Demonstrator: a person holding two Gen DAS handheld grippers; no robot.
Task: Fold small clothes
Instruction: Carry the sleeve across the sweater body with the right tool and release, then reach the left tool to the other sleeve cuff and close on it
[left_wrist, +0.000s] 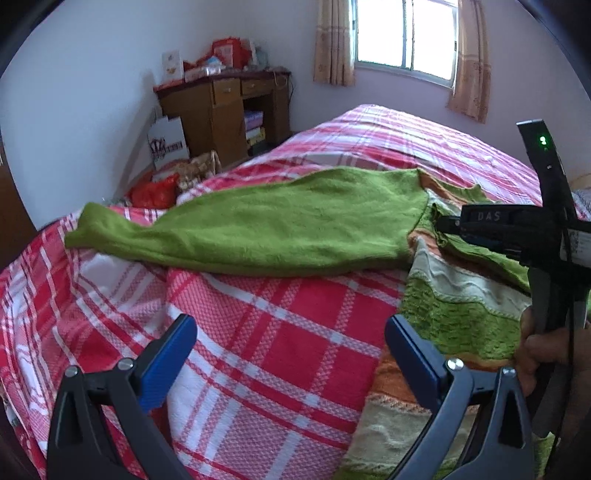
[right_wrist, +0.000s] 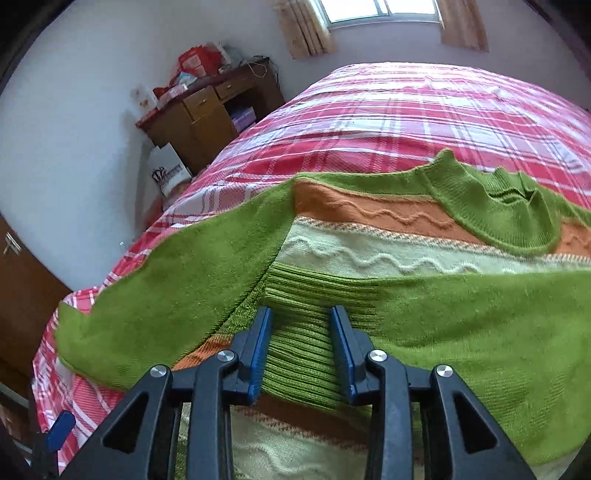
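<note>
Right gripper (right_wrist: 301, 343) jaws parted over sweater (right_wrist: 369, 236) cuff, grasping nothing; left gripper (left_wrist: 291, 350) spread wide. Next, fold other sleeve (left_wrist: 258, 229) in.

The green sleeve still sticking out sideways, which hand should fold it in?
Probably left. The open left hand-held gripper hovers over the red plaid bedspread just below the spread plain green knit sleeve. The right hand-held gripper straddles the folded sleeve's ribbed green cuff.

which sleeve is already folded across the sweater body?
The right-hand sleeve, ribbed cuff between the right gripper fingers. The other sleeve lies spread out on the plaid bedspread.
</note>
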